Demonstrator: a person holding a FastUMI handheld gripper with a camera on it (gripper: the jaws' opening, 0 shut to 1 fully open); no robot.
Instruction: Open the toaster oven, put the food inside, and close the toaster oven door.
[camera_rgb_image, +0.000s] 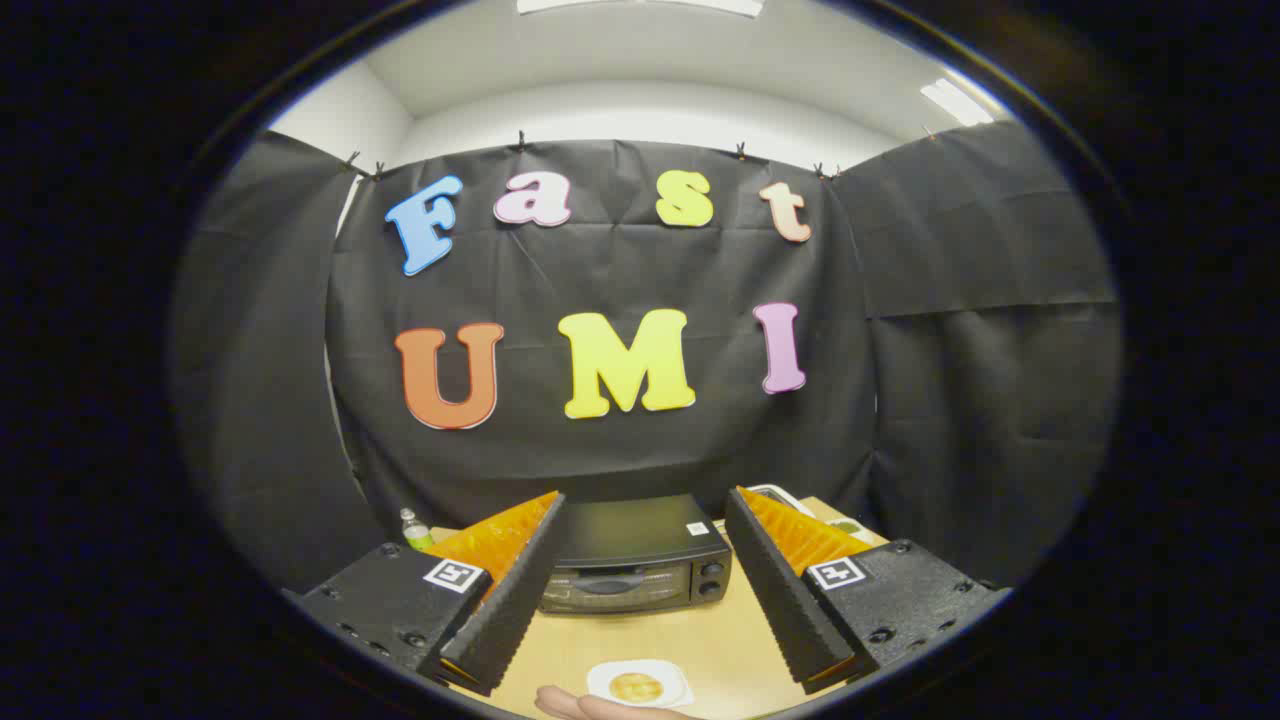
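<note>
A black toaster oven (640, 560) stands on the wooden table (720, 640) beyond my fingers, its glass door shut and two knobs on its right side. Nearer, low between the fingers, a small white plate (640, 686) carries a round golden piece of food (636, 686). A hand (590, 706) reaches in beside the plate. My gripper (640, 510) is held above the table, open wide, with nothing between its fingers; the oven shows in the gap between them.
A small plastic bottle (414, 530) with a green label stands to the left of the oven. A white tray-like item (785, 495) lies behind the right finger, near the table's far right corner. Black cloth walls close in the table.
</note>
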